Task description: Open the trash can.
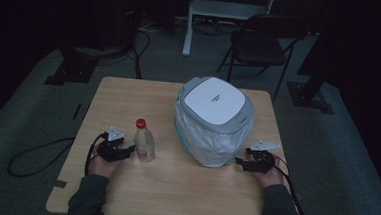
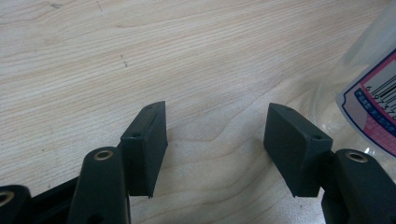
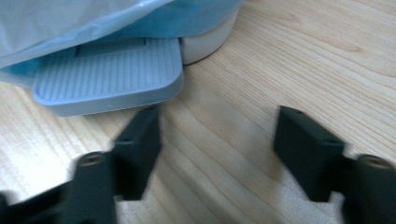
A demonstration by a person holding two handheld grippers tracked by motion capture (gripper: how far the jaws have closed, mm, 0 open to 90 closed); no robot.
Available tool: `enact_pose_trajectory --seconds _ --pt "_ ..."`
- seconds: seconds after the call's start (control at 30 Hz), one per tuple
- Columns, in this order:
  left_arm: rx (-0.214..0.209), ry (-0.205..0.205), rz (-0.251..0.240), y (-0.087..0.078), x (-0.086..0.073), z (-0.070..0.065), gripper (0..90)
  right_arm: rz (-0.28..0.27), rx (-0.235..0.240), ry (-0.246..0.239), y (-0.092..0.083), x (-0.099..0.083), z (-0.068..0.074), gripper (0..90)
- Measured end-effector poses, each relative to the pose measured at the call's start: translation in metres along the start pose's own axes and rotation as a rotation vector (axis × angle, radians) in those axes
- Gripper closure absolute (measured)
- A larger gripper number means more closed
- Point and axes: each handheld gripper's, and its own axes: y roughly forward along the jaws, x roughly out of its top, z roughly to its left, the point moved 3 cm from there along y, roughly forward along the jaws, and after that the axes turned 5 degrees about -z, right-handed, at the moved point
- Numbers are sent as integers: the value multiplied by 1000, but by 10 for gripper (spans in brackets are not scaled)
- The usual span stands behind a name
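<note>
Two grippers are held low over the wooden table (image 1: 129, 98), one in each hand. The left gripper (image 2: 215, 140) is seen with its jaws spread apart and nothing between them; bare wood lies in the gap. Just beside its right jaw, a clear plastic bottle (image 1: 144, 140) with a red cap is stood upright, its label visible at the edge of the left gripper view. The right gripper (image 3: 217, 140) is likewise unclenched, with only tabletop between its jaws. Just ahead of its left jaw the ribbed grey foot pedal (image 3: 109, 79) of a lidded bin (image 1: 213, 119) is seen, the bin being lined with a pale plastic bag (image 1: 201, 138).
</note>
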Motion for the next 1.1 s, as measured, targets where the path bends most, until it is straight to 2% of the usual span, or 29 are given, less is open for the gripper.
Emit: enact_pose_trajectory --seconds 0.2,0.3,0.4,0.53,0.6,0.73,1.0,1.1 --pt "-5 5 1 0 0 0 384 4 13 13 -5 0 0 679" --pt "-7 7 2 0 0 0 382 0 27 13 -8 1 2 798" --pt "-7 6 2 0 0 0 380 -28 49 15 -14 5 6 872" --pt "-4 6 3 0 0 -1 379 -57 65 16 -19 9 9 897" --pt "-4 5 3 0 0 -1 379 -84 88 19 -21 13 14 898" --pt "-4 6 5 0 0 -1 379 -108 117 18 -19 19 21 898" --pt "-1 5 3 0 0 -1 379 -107 138 0 -8 24 30 896" --pt "-1 5 3 0 0 -1 379 -98 119 -23 -6 25 34 898"
